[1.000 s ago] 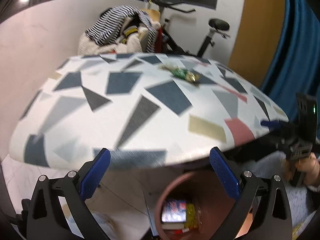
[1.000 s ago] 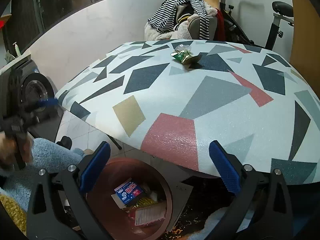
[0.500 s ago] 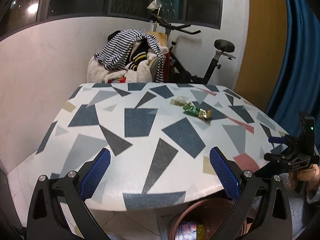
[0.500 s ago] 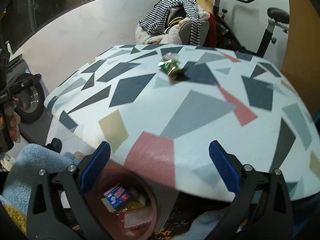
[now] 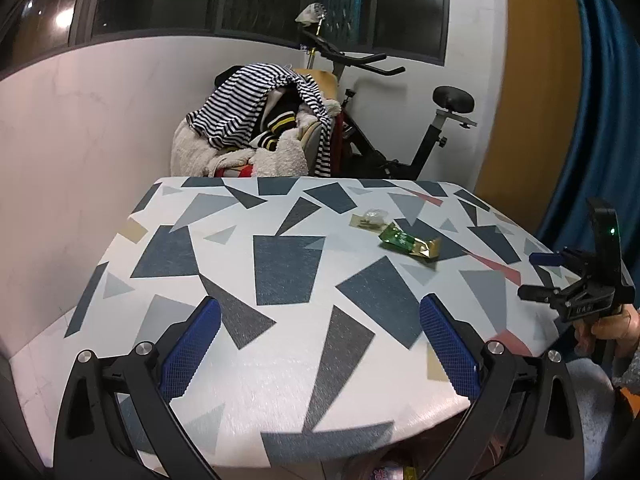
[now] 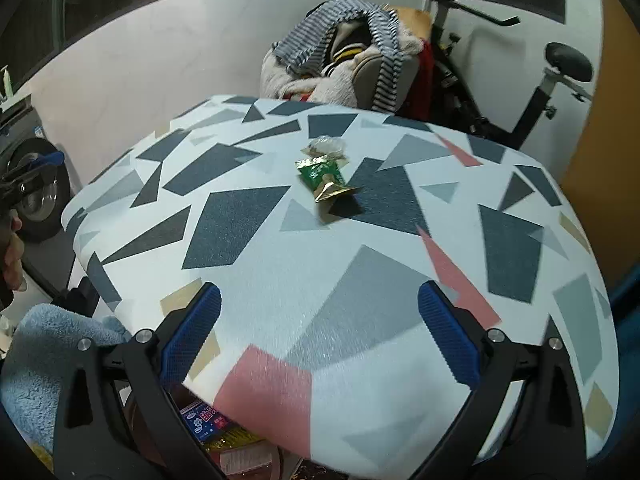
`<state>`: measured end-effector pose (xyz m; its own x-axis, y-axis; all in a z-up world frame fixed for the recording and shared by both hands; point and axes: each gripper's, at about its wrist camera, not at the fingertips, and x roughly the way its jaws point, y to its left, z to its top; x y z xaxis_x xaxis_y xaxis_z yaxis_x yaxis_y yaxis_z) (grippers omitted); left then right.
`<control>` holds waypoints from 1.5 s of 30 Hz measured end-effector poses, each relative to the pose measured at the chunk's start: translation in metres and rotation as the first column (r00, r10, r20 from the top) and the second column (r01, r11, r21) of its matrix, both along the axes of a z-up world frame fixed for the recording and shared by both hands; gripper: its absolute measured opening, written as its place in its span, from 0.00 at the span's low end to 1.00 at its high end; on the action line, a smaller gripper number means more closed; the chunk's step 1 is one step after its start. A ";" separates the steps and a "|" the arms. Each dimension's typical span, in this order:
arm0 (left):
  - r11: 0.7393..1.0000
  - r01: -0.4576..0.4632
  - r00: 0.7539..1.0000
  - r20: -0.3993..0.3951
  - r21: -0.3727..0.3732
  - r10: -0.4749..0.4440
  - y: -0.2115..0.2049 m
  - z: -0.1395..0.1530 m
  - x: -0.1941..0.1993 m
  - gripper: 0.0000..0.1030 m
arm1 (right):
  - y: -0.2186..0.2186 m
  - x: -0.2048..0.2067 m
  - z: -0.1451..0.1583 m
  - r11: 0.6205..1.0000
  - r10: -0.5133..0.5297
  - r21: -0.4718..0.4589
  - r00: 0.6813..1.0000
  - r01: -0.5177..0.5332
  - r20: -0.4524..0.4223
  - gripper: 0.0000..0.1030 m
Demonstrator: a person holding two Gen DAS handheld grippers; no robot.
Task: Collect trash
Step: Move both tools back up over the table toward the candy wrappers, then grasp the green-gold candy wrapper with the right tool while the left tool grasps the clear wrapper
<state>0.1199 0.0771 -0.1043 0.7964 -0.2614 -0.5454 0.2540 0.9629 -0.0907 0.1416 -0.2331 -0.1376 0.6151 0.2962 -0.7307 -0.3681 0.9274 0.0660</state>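
Note:
A green and gold wrapper (image 5: 408,242) lies on the patterned table (image 5: 280,264), far right of middle; it also shows in the right wrist view (image 6: 322,178). A small clear crumpled wrapper (image 5: 370,218) lies just behind it, seen too in the right wrist view (image 6: 326,146). My left gripper (image 5: 318,344) is open and empty above the table's near edge. My right gripper (image 6: 318,340) is open and empty over the near corner; it also shows from the side in the left wrist view (image 5: 560,276). A brown bin with trash (image 6: 224,440) stands below the table edge.
A chair piled with striped clothes (image 5: 260,120) and an exercise bike (image 5: 400,120) stand behind the table. A blue curtain (image 5: 600,120) hangs at the right. A washing machine (image 6: 32,184) and a blue towel (image 6: 44,360) are at the left.
Both grippers have risen from over the bin to above the table's edge and moved toward the wrappers. Both stayed open and empty. The bin has dropped nearly out of the left view.

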 end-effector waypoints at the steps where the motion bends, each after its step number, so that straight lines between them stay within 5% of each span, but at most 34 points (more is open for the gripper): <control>1: 1.000 0.002 1.000 -0.005 -0.006 -0.002 0.001 -0.002 0.006 0.94 | 0.002 0.004 -0.001 1.000 0.006 -0.004 1.000 -0.006 -0.003 0.94; 7: 0.999 0.007 0.999 -0.031 -0.034 -0.008 0.001 -0.009 0.037 0.94 | 0.014 0.042 -0.015 1.000 0.020 0.022 0.999 -0.019 -0.027 0.93; 23: 0.990 0.042 0.985 -0.160 -0.137 -0.064 -0.024 -0.028 0.130 0.89 | 0.046 0.193 -0.065 0.997 0.029 0.073 0.973 -0.012 -0.230 0.62; 28: 0.985 0.092 0.972 -0.200 -0.146 -0.120 -0.049 -0.034 0.167 0.83 | 0.053 0.196 -0.064 0.996 0.089 0.031 0.966 -0.084 -0.242 0.41; 33: 0.981 0.151 0.958 -0.226 -0.122 -0.176 -0.091 -0.045 0.215 0.79 | 0.020 0.185 -0.047 0.996 -0.008 0.089 0.984 0.024 -0.175 0.24; 43: 0.978 0.211 0.920 -0.338 0.000 -0.198 -0.173 -0.091 0.310 0.61 | -0.062 0.143 -0.026 0.956 -0.193 0.202 0.976 0.211 -0.105 0.24; 45: 0.980 0.199 0.909 -0.375 0.006 -0.182 -0.180 -0.101 0.322 0.46 | -0.072 0.137 -0.023 0.951 -0.204 0.213 0.973 0.223 -0.104 0.24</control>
